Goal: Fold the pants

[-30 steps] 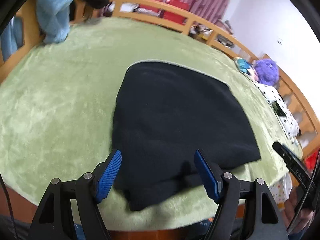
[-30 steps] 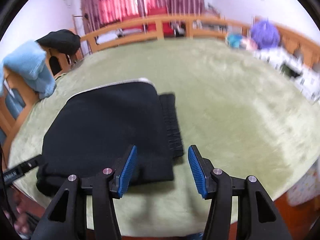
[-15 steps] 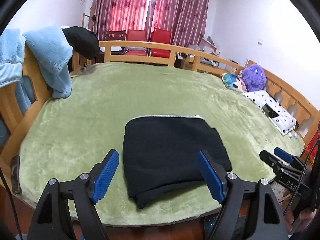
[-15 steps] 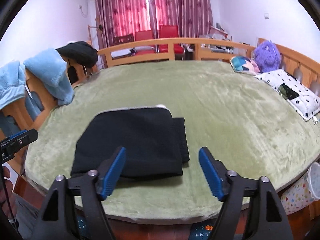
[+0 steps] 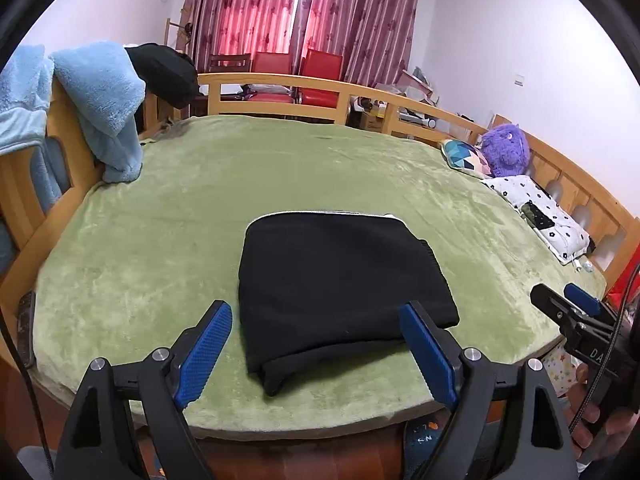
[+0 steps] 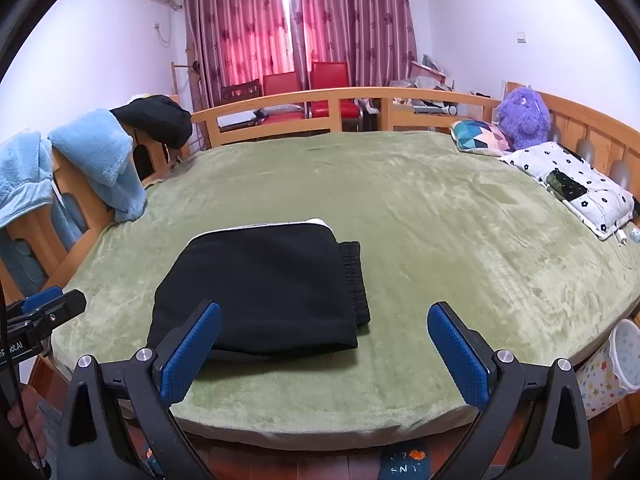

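The black pants [image 5: 336, 280] lie folded in a compact rectangle on the green blanket near the bed's front edge; they also show in the right wrist view [image 6: 264, 288]. A white lining edge shows along the far fold and a ribbed waistband sticks out on the right side. My left gripper [image 5: 316, 344] is open and empty, held back from the bed edge in front of the pants. My right gripper [image 6: 324, 348] is open and empty, also pulled back, with the pants ahead to its left. Each gripper shows at the edge of the other's view.
The green blanket [image 6: 440, 220] covers a wide bed with a wooden rail [image 6: 320, 100]. Blue fleece clothes [image 5: 100, 100] and a dark garment hang on the left rail. A purple plush toy [image 6: 524, 116], a patterned cushion and a white pillow lie at the right.
Both grippers have drawn back and up from the folded pants, so more of the bed and room shows. The pants lie still.
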